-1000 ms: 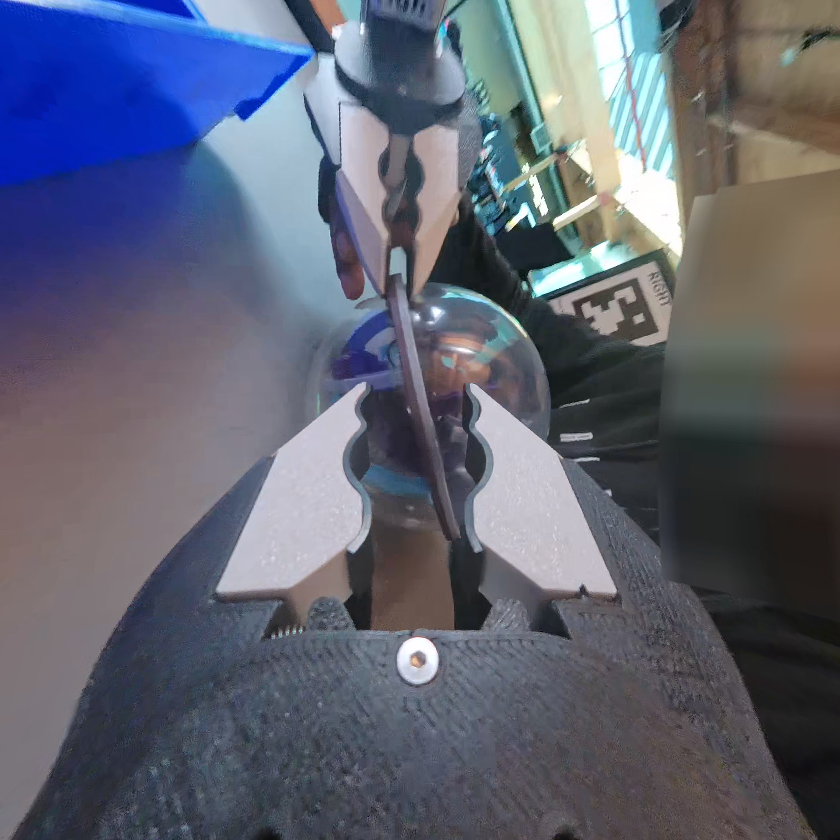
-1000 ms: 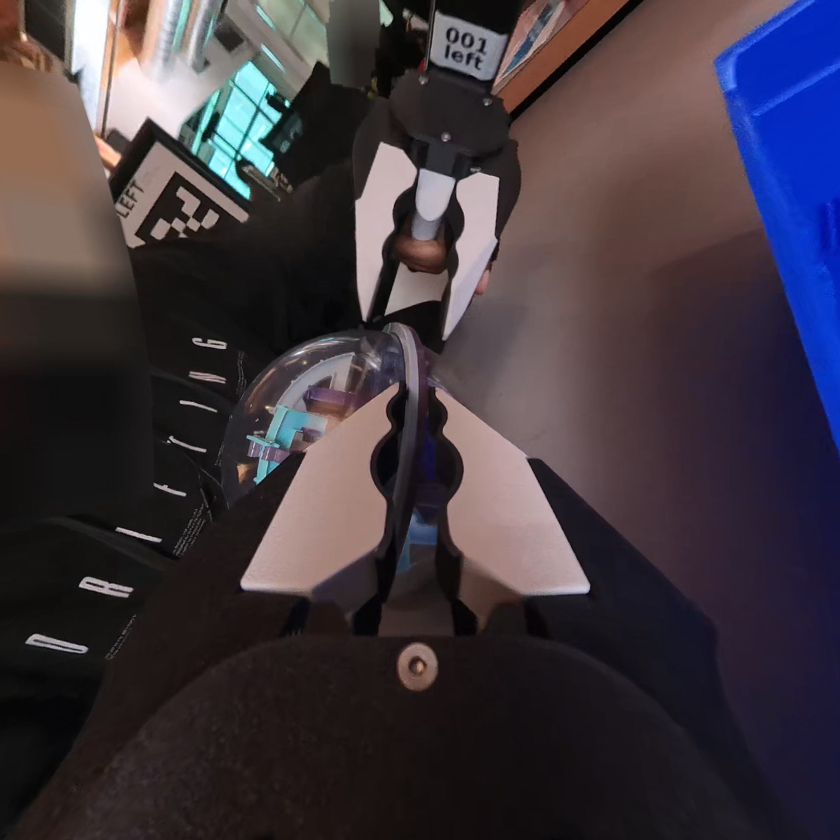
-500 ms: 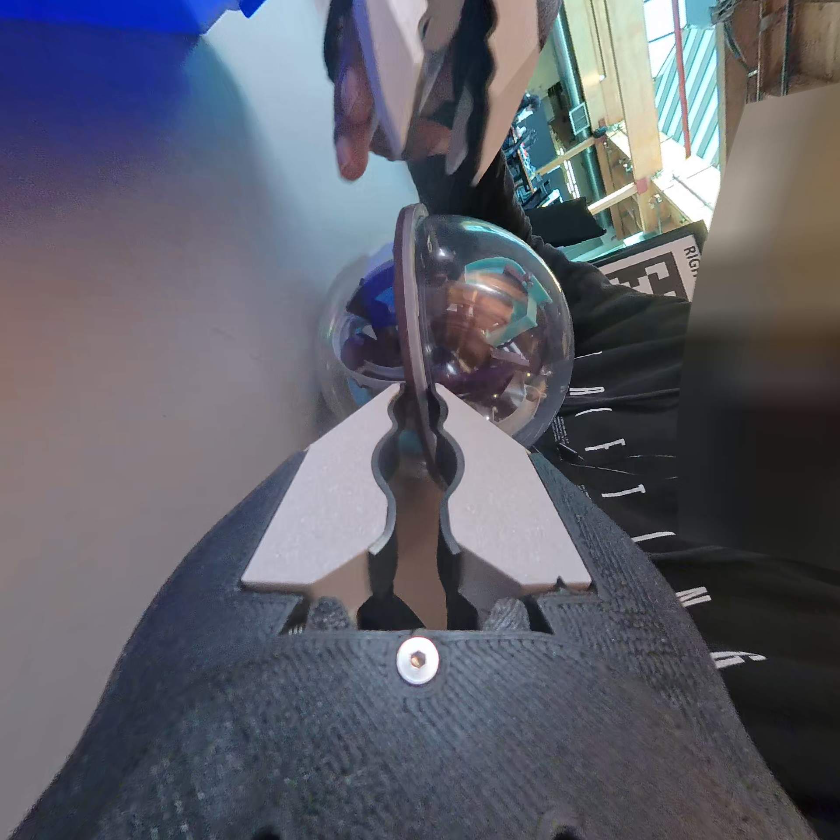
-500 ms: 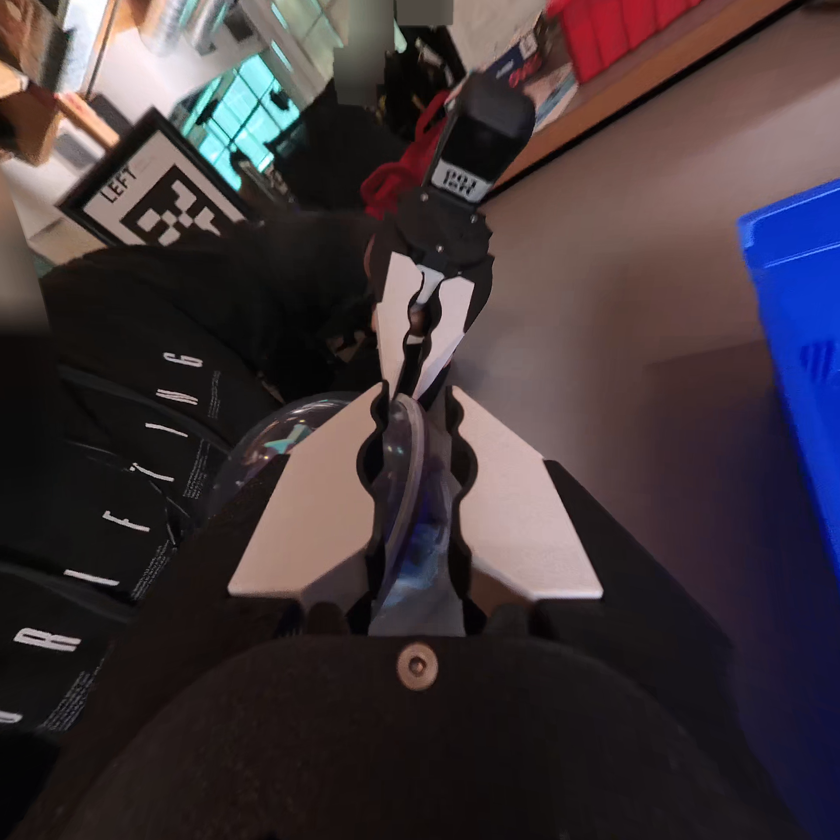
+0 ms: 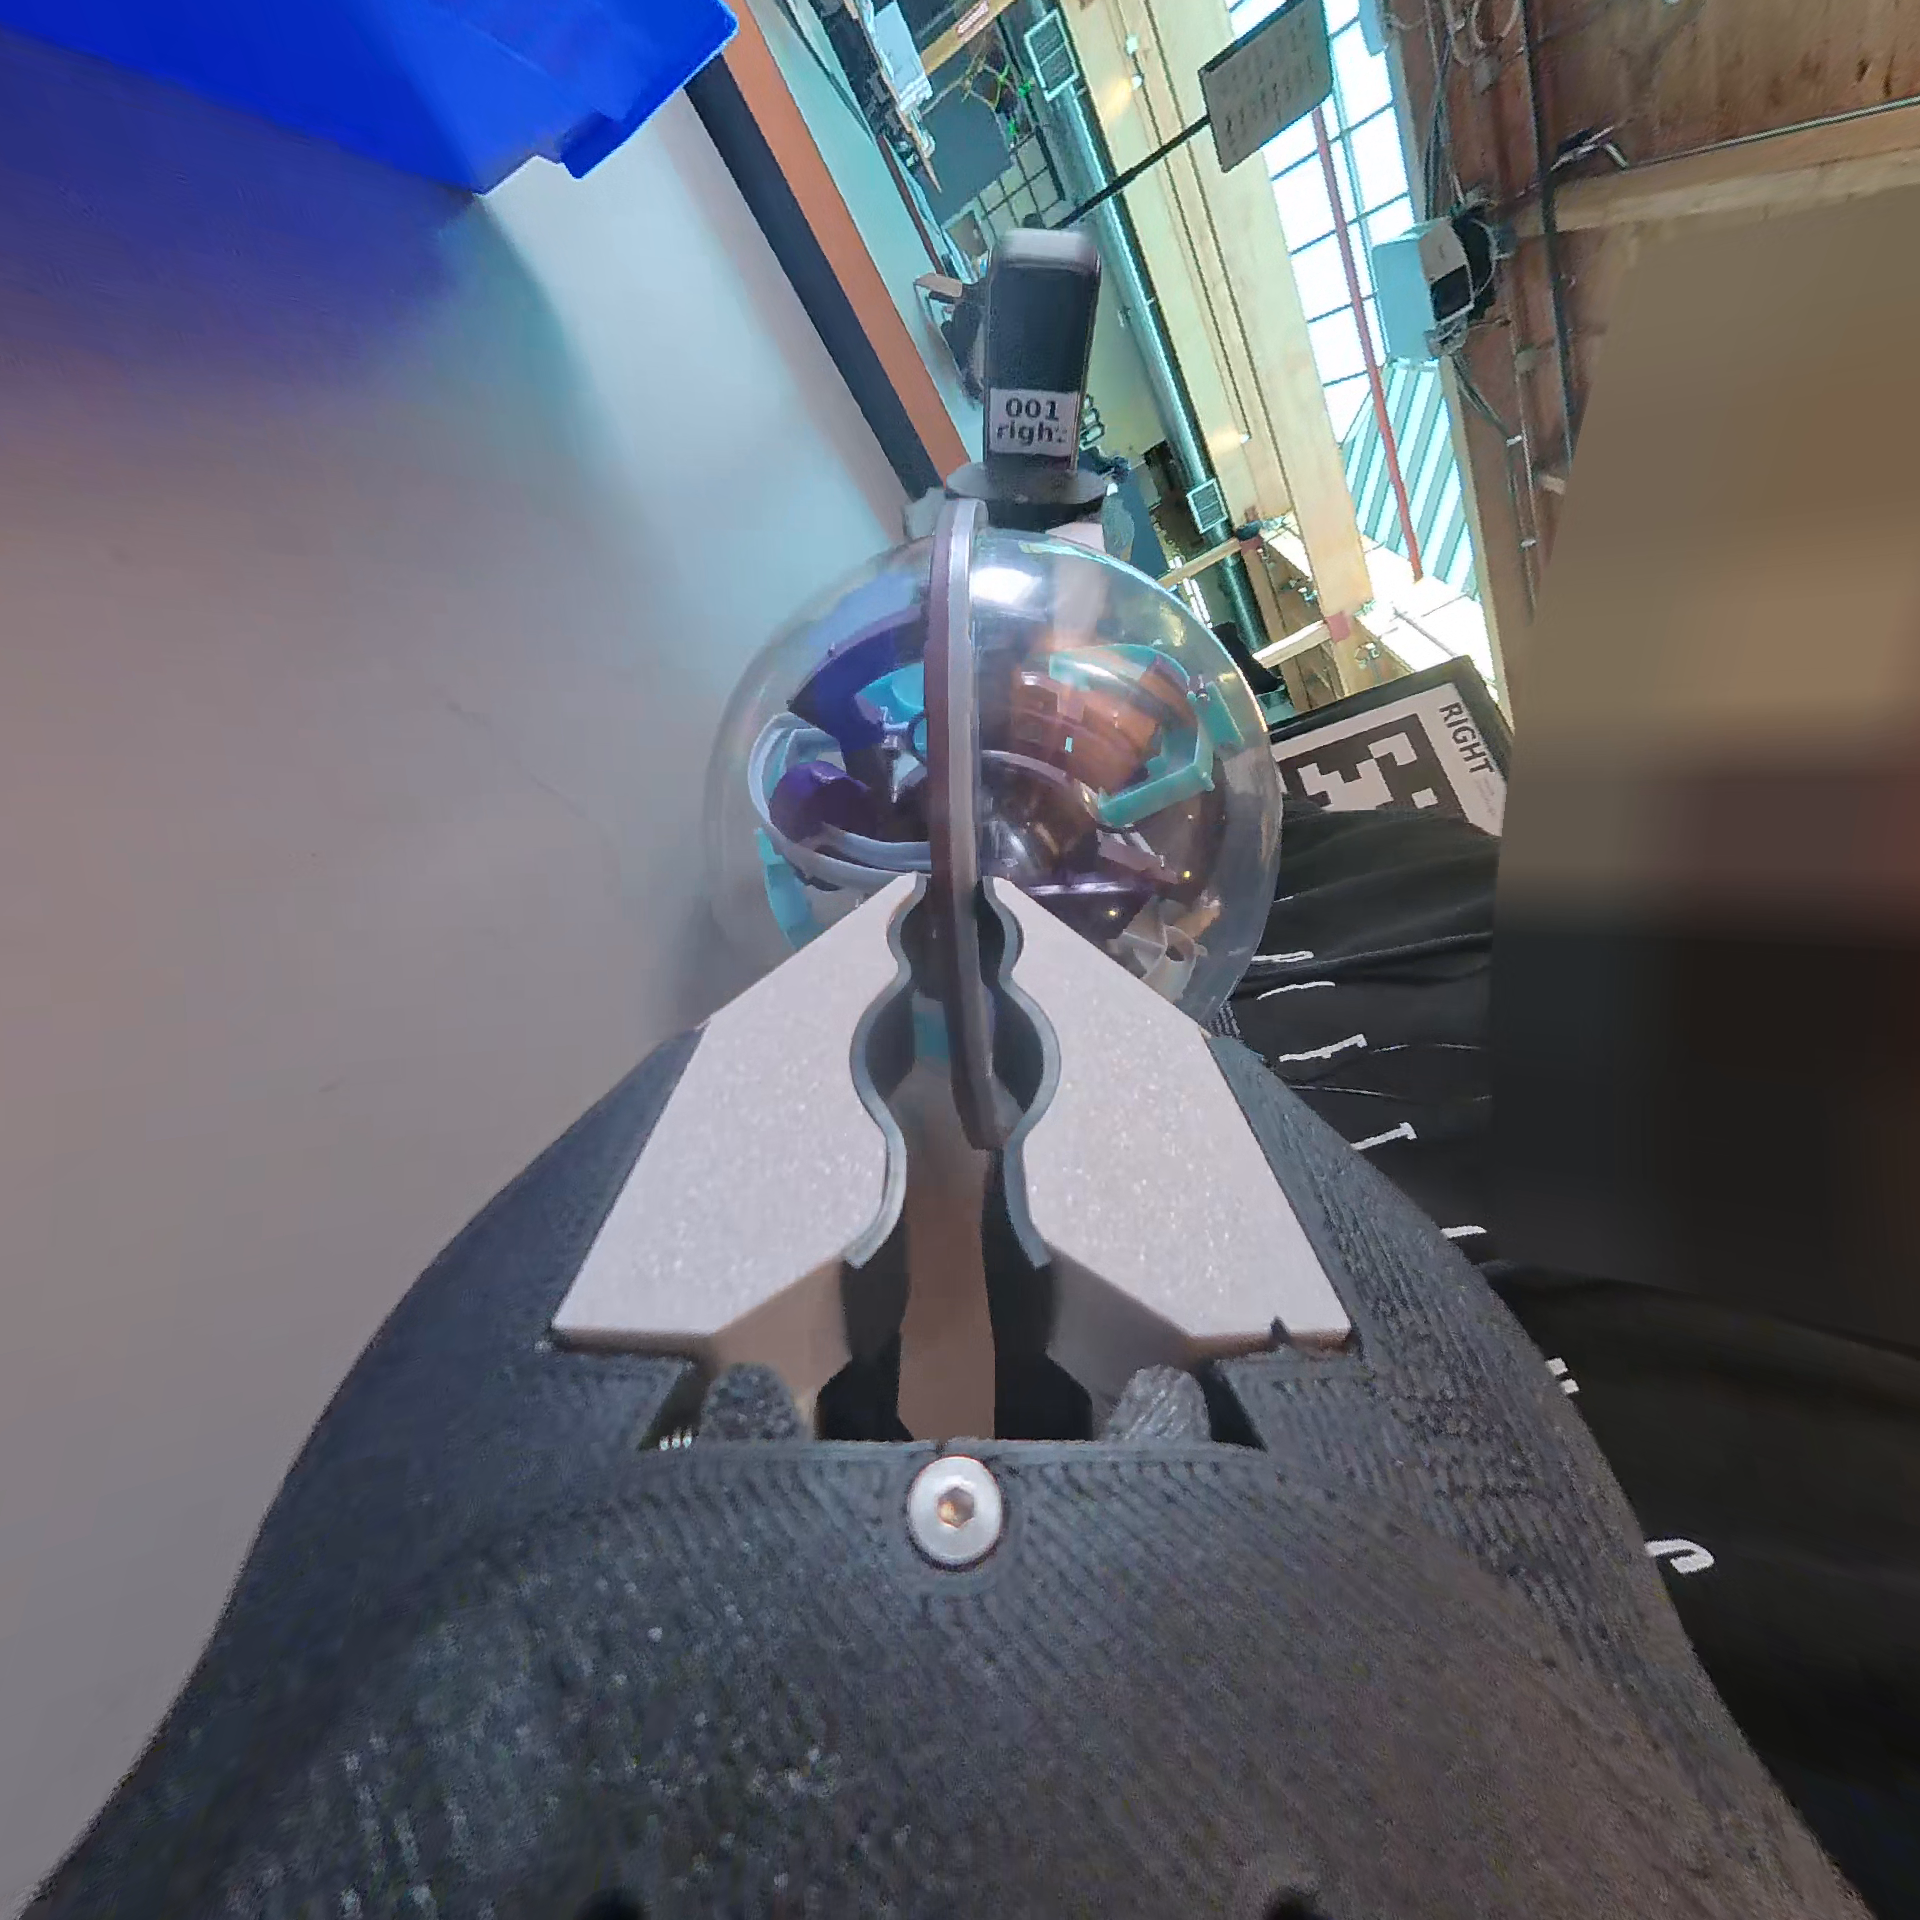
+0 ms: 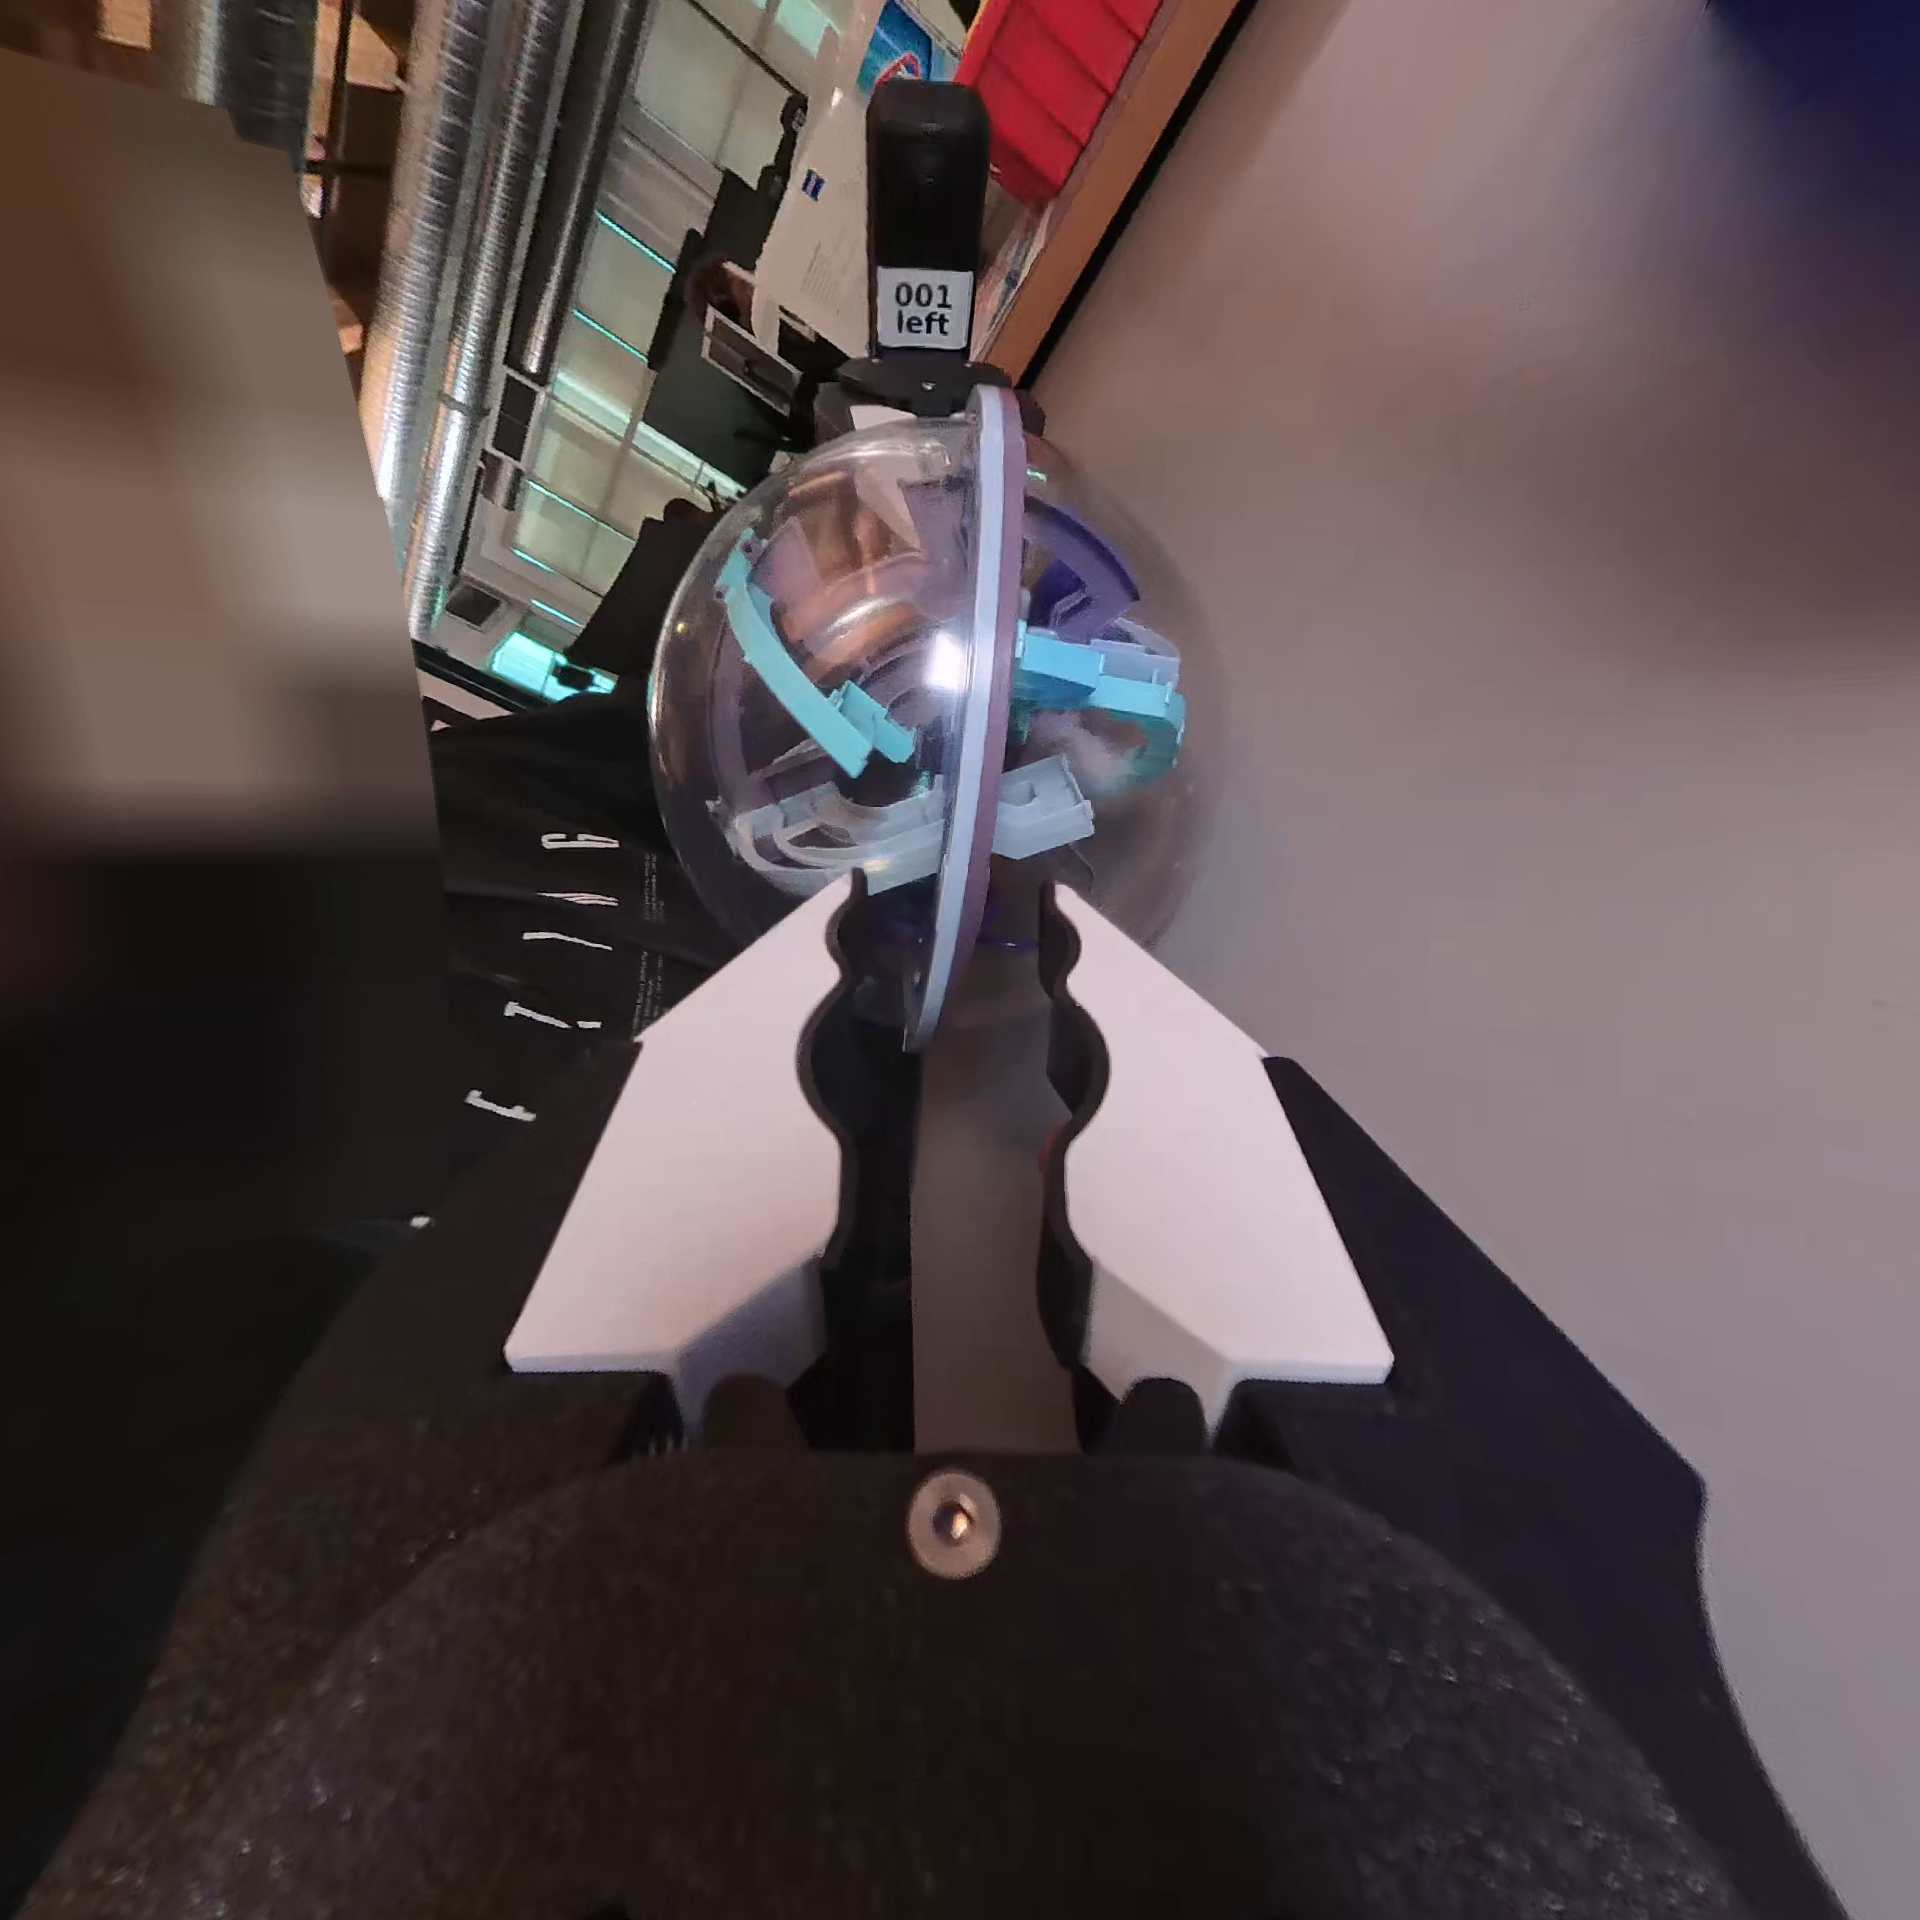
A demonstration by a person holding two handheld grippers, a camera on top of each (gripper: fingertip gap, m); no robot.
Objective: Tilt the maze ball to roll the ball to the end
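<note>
The maze ball is a clear sphere with purple, teal and brown tracks inside and a purple ring around its middle. It is held in the air. My left gripper is shut on the ring's near edge. My right gripper is on the opposite side of the ball. Its jaws stand apart with the ring between them, not pinched. Each gripper's black handle shows behind the ball in the other's view. I cannot pick out the small ball inside.
A blue bin stands on the grey table at the left view's top left. A person in black clothing is close beside the ball. A black-and-white marker board and red bins lie farther off.
My right gripper's jaws have opened from being shut on the ring. Both grippers and the ball have swung round, so the opposite gripper now lines up behind the ball. The left grip has held.
</note>
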